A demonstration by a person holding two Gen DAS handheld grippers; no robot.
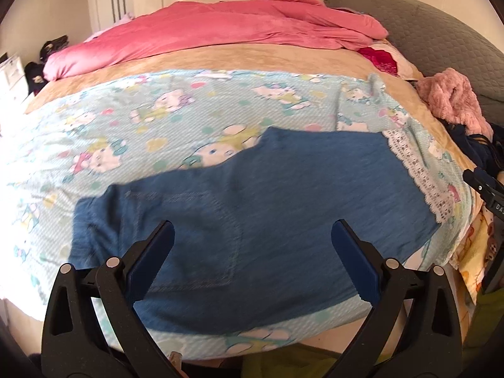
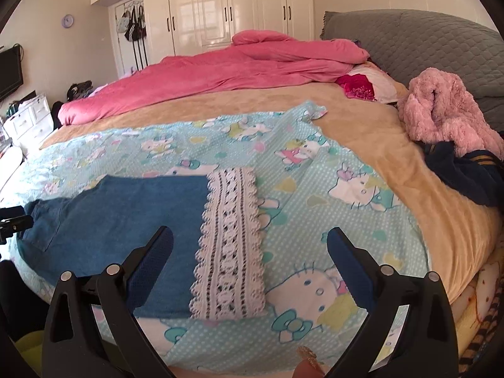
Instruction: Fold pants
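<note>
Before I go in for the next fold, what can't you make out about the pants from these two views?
- Pants, left wrist view: motion blur smears the seams, and the layer count is unreadable.
- Near edge, both views: partly behind the open jaws.
- Lace hem, right wrist view: the underside is hidden.

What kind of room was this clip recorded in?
Most likely a home bedroom: a bed with a rumpled pink duvet, white built-in wardrobes behind it, and bags hanging on a door.
</note>
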